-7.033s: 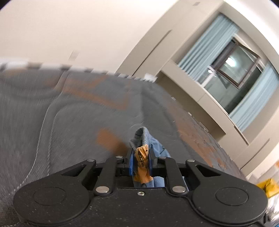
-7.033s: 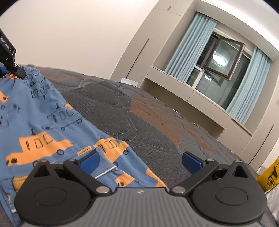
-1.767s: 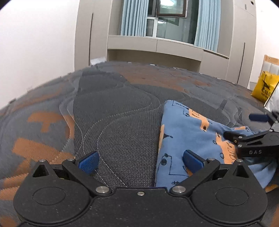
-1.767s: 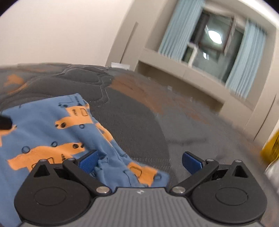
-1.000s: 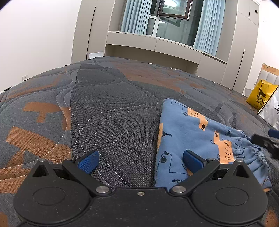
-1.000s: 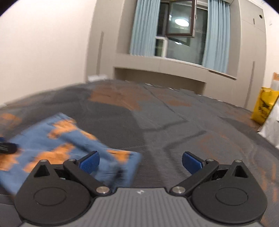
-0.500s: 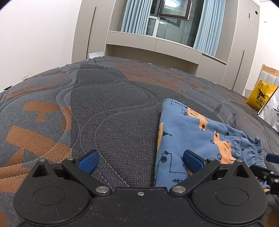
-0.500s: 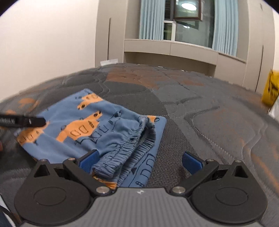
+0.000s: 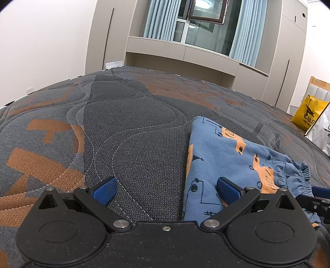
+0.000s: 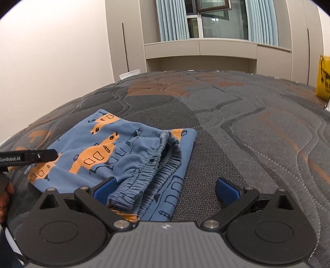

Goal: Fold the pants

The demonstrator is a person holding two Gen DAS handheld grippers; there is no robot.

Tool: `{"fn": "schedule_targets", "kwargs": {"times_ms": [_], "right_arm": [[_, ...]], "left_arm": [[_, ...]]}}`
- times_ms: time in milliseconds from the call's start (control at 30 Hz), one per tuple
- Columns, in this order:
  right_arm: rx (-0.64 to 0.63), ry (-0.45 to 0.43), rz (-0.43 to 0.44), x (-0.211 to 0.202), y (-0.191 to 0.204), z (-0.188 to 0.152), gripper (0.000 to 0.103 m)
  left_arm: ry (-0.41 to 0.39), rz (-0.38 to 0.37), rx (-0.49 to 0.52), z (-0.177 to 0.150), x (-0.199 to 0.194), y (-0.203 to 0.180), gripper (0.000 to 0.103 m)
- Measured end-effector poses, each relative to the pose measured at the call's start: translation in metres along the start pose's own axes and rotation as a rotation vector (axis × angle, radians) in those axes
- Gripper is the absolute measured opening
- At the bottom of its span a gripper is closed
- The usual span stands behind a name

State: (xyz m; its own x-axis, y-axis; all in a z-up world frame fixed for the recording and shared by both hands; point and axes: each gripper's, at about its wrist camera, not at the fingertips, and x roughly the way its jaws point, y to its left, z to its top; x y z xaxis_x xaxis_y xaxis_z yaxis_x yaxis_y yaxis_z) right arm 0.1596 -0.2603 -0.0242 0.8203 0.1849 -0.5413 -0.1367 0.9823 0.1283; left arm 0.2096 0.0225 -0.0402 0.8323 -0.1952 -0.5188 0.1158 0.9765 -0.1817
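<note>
The blue pants (image 9: 222, 152) with orange prints lie folded into a small bundle on the grey and orange quilted bed (image 9: 127, 132). In the right wrist view the pants (image 10: 115, 152) lie left of centre, with the gathered elastic waistband (image 10: 156, 171) on top at the near side. My left gripper (image 9: 165, 188) is open and empty, with its right finger over the bundle's left edge. My right gripper (image 10: 165, 188) is open and empty, with its left finger at the waistband. The left gripper's finger (image 10: 31, 157) shows at the left of the right wrist view.
A yellow bag (image 9: 309, 115) and a white bag (image 9: 321, 132) stand at the bed's far right. A wall, cabinets and a curtained window (image 10: 214, 18) lie beyond the bed. Bare quilt stretches left of the pants and to the right in the right wrist view.
The left gripper, shut on the pants 7 s ago, now stands open beside the bundle. The right gripper has swung round and come low over the waistband side. The pants lie still.
</note>
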Motion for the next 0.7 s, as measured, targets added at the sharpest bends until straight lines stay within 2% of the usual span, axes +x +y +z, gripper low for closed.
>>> {"fn": "schedule_targets", "kwargs": {"times_ms": [367, 433, 533, 633, 700], "right_arm": [[0.001, 0.017, 0.007, 0.000, 0.003, 0.003, 0.103], [0.027, 0.001, 0.039, -0.004, -0.001, 0.005, 0.103], [0.140, -0.035, 0.150, -0.006, -0.016, 0.008, 0.103], [0.207, -0.031, 0.182, 0.001, -0.028, 0.016, 0.103], [0.224, -0.028, 0.203, 0.009, -0.033, 0.023, 0.103]], "left_arm": [[-0.006, 0.025, 0.010, 0.000, -0.004, -0.004, 0.103], [0.002, 0.044, 0.037, 0.003, -0.007, -0.010, 0.102], [-0.003, 0.058, 0.106, 0.006, -0.016, -0.022, 0.102], [-0.025, 0.020, 0.135, 0.012, -0.022, -0.031, 0.103], [-0.026, -0.040, 0.136, 0.014, -0.021, -0.033, 0.102]]}}
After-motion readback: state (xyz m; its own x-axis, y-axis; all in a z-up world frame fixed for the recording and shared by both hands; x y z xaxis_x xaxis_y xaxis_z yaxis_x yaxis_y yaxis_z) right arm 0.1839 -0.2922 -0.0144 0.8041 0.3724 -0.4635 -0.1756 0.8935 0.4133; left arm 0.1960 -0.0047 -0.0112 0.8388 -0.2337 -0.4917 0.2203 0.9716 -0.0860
